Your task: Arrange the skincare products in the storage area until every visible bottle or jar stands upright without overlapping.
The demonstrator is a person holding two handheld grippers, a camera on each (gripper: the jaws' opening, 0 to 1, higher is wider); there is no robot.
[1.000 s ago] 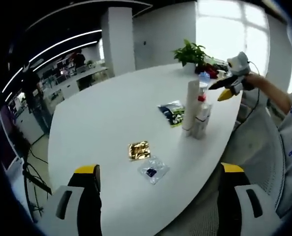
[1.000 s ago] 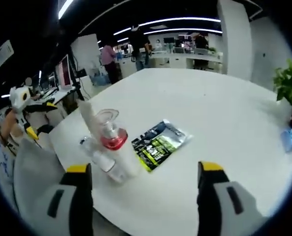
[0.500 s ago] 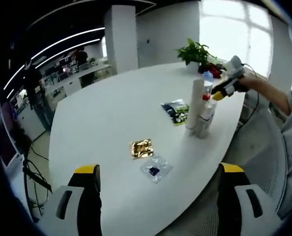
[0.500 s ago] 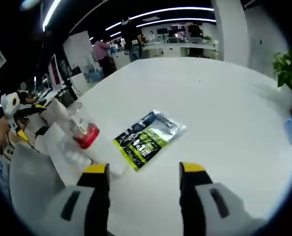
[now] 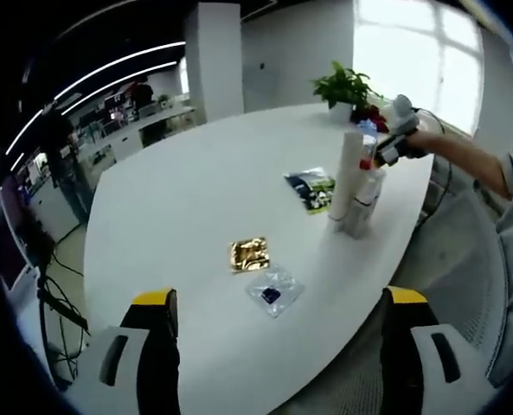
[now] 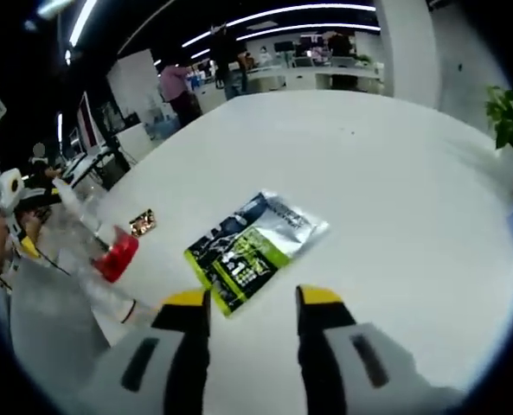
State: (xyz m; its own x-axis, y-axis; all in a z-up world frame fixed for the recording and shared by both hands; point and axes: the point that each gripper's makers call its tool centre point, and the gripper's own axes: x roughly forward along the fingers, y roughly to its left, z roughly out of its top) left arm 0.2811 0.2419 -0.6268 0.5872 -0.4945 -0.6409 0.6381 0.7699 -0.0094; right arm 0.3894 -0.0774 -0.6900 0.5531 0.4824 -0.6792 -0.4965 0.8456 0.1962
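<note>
On the white table (image 5: 178, 199), a tall white tube (image 5: 346, 177) stands upright right beside a clear pump bottle with a red collar (image 5: 366, 188). A green and black sachet (image 5: 312, 188) lies flat behind them. My right gripper (image 5: 386, 149), held by a hand, hovers at the bottle's top. In the right gripper view the bottle (image 6: 109, 259) is blurred and sits left of my jaws, outside them. My right gripper (image 6: 252, 307) has a narrow gap above the sachet's (image 6: 252, 246) near corner. My left gripper (image 5: 278, 341) stands wide open over the table's near edge, holding nothing.
A gold sachet (image 5: 249, 254) and a clear sachet with a blue spot (image 5: 273, 292) lie flat mid-table. A potted plant (image 5: 347, 86) stands at the far end. The table edge runs close beside the bottles. People and desks fill the background.
My right gripper's jaws have drawn closer together, and it has moved so the pump bottle slid from between the jaws to their left. The left gripper stays open.
</note>
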